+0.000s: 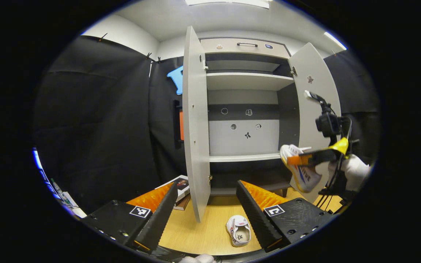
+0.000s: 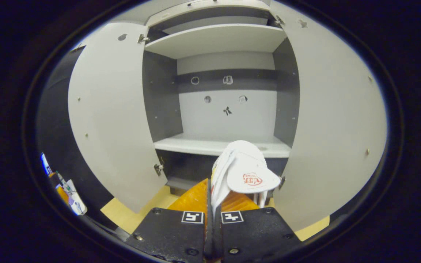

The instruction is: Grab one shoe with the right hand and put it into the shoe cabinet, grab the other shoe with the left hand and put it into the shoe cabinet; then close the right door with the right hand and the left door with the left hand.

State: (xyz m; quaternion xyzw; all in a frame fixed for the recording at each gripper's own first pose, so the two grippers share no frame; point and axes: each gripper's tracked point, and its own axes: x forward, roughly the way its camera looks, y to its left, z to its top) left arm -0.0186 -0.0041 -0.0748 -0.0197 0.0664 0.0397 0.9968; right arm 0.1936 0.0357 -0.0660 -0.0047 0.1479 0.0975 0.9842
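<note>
The grey shoe cabinet (image 1: 245, 82) stands with both doors wide open, left door (image 1: 195, 124) and right door (image 1: 314, 95). One white shoe (image 1: 239, 230) lies on the wooden floor between my left gripper's (image 1: 207, 208) open fingers, which are apart from it. Off to the right, my right gripper (image 1: 307, 159) holds the other white shoe (image 1: 302, 171) in the air in front of the right door. In the right gripper view my right gripper (image 2: 214, 182) is shut on that shoe (image 2: 243, 173), just before the cabinet's middle shelf (image 2: 210, 146).
A gloved hand (image 1: 355, 170) with a camera rig above it carries the right gripper. A flat box or book (image 1: 181, 186) lies on the floor left of the left door. Black cloth walls flank the cabinet. The shelves (image 2: 217, 38) hold nothing.
</note>
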